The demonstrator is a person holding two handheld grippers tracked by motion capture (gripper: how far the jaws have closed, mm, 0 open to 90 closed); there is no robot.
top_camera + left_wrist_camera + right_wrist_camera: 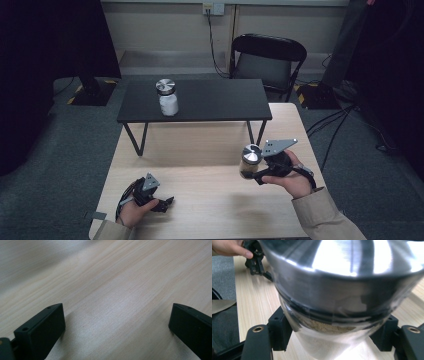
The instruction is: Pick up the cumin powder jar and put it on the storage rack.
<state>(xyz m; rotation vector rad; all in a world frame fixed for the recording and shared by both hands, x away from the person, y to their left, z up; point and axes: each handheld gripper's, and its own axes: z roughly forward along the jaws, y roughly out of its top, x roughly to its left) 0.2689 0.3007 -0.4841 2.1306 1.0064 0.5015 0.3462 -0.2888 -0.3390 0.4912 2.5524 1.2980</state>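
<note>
My right gripper [256, 172] is shut on a glass jar [249, 161] with a silver lid and a tan powder inside, held just above the wooden table [200, 165] at its right side. In the right gripper view the jar [342, 290] looms close between both black jaws, its lid tilted toward the camera. A second jar [167, 97], silver-lidded with white contents, stands on the low black bench [210, 100]. My left gripper [167, 202] rests open near the table's front left, its jaws spread wide over bare wood [112, 302] with nothing between them.
The black bench spans the table's far half on thin angled legs [136, 139]. A black folding chair [267, 62] stands behind it. Cables [335, 125] run over the grey carpet at the right. The other hand and its gripper [255, 260] show far off in the right gripper view.
</note>
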